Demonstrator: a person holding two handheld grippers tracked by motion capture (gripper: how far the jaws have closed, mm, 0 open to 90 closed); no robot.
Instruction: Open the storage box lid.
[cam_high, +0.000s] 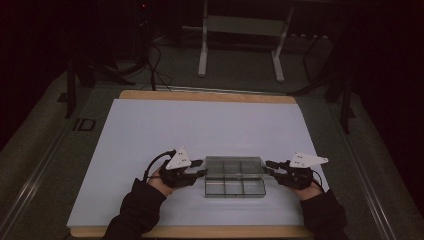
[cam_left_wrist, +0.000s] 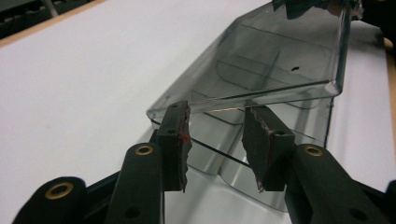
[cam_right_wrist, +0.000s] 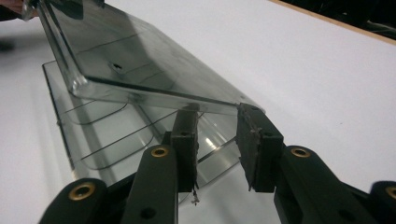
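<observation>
A smoky clear plastic compartment box (cam_high: 234, 187) lies on the white sheet near the front edge. Its hinged lid (cam_high: 234, 165) is tilted up off the base. My left gripper (cam_high: 202, 168) is at the box's left end and my right gripper (cam_high: 268, 166) at its right end. In the left gripper view the left gripper (cam_left_wrist: 215, 116) is open, its jaw tips touching under the raised lid (cam_left_wrist: 280, 60), above the base (cam_left_wrist: 233, 179). In the right gripper view the right gripper (cam_right_wrist: 217, 116) is open too, tips under the lid's (cam_right_wrist: 140, 60) end edge, the divided base (cam_right_wrist: 93, 135) below.
A white sheet (cam_high: 200, 125) covers the wooden table top (cam_high: 205, 96). Dark floor, cables (cam_high: 157, 65) and a white metal frame (cam_high: 240, 35) lie beyond the far edge. A person's dark sleeves (cam_high: 135, 210) enter from the bottom.
</observation>
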